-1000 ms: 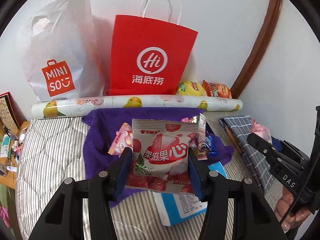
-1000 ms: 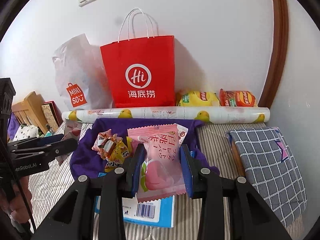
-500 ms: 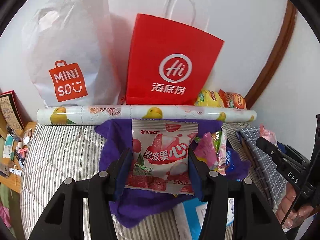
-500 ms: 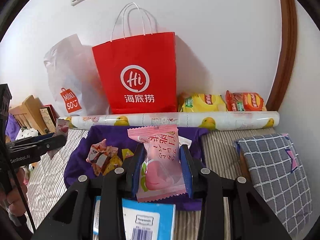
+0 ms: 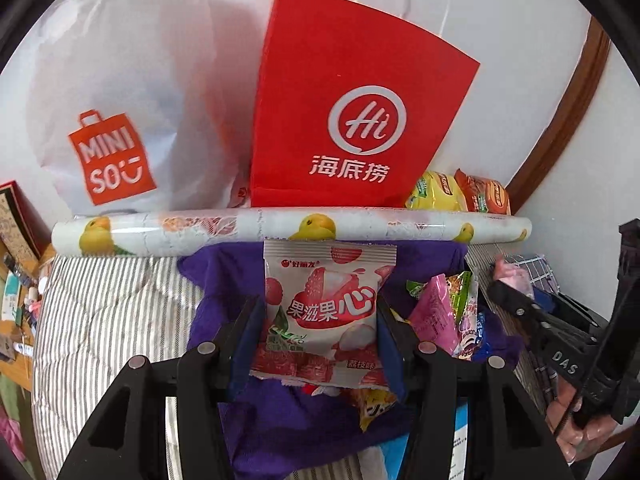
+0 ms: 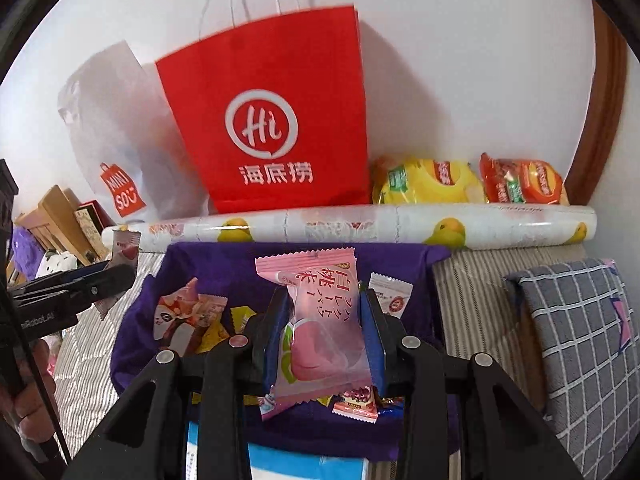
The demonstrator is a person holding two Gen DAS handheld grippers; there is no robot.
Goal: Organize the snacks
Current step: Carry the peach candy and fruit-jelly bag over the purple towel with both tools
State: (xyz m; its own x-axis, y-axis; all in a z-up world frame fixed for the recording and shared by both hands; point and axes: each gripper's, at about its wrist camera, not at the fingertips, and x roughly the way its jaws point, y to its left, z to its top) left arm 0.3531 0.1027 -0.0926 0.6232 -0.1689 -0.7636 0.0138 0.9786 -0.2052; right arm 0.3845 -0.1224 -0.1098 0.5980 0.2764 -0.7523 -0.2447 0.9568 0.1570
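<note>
Left wrist view: your left gripper (image 5: 320, 330) pinches the white-and-red lychee gummy packet (image 5: 322, 312) by its 2 side edges, pads pressed flat against it. The packet stands upright, long axis pointing up toward the wall, and hangs above the purple cloth (image 5: 224, 304) where loose wrapped candies (image 5: 440, 312) lie just to its right. Straight ahead, past the fruit-printed paper roll (image 5: 280, 228), stands the red paper Haidilao bag (image 5: 352, 112), with the white plastic Miniso bag (image 5: 120, 92) to its left. The red bag's mouth sits well above the packet, so I judge you must lift before you move forward.

Right wrist view: your right gripper (image 6: 324, 336) clamps the pink peach-flavoured snack packet (image 6: 320, 320) between its pads, also upright, above the same purple cloth. The red bag lies ahead and slightly left; yellow and orange chip bags (image 6: 468, 182) rest behind the roll to the right. Both grippers seem about equally near the red bag, yet which bag each packet belongs in cannot be told from here.
</note>
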